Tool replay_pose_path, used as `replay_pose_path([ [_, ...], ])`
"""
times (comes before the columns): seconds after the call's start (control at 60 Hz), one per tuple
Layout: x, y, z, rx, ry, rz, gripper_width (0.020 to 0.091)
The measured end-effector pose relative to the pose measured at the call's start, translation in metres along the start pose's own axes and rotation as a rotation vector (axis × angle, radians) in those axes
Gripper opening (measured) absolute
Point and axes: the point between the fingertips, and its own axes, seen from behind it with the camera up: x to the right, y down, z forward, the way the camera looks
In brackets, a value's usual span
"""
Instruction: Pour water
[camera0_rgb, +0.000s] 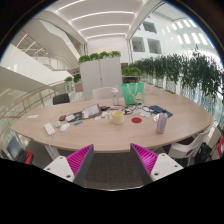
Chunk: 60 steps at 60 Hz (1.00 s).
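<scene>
1. Gripper view, nearest zone: the hand-held gripper (113, 160) shows its two pink pads (73, 160) spread wide apart, with only bare floor visible between them; it has hold of nothing. The wide stance suits an approach, judged as readiness to close on a vessel not yet reached.

2. Middle zone: a large round wooden desk (100, 137) lies beyond the fingers, well apart from them. White chairs (188, 146) are tucked at its near edge, one at either side.

3. On the desk: the items cluster toward the middle. A tall pale cup (161, 122), the likeliest thing for the pouring task, stands right of centre near the desk's edge, where a hand could take it easily. A small yellowish object (117, 117) sits at the centre; whether it is a vessel cannot be told. A laptop (90, 111) and scattered white items (50, 128) lie to the left. A green bag (133, 93) stands upright at the far side.

4. Far zone: white cabinets (100, 72) topped with plants, a row of leafy plants (180, 72) to the right, and a ceiling with strip lights (105, 22).

5. Judged progress: pouring has not begun; the approach to the desk comes first.
</scene>
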Motion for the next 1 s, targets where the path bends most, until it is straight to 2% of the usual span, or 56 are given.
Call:
replay_pose_path([
  [0.317, -0.035, 0.006, 0.012, 0.036, 0.017, -0.017, 0.081],
  [0.45, 0.023, 0.012, 0.032, 0.059, 0.062, -0.03, 0.0812],
  [0.6, 0.141, 0.015, 0.08, 0.079, 0.192, -0.076, 0.0812],
  [0.833, 0.29, -0.013, 0.234, 0.168, 0.265, -0.04, 0.0818],
  [1.0, 0.353, -0.027, 0.331, 0.168, 0.281, -0.063, 0.0813],
])
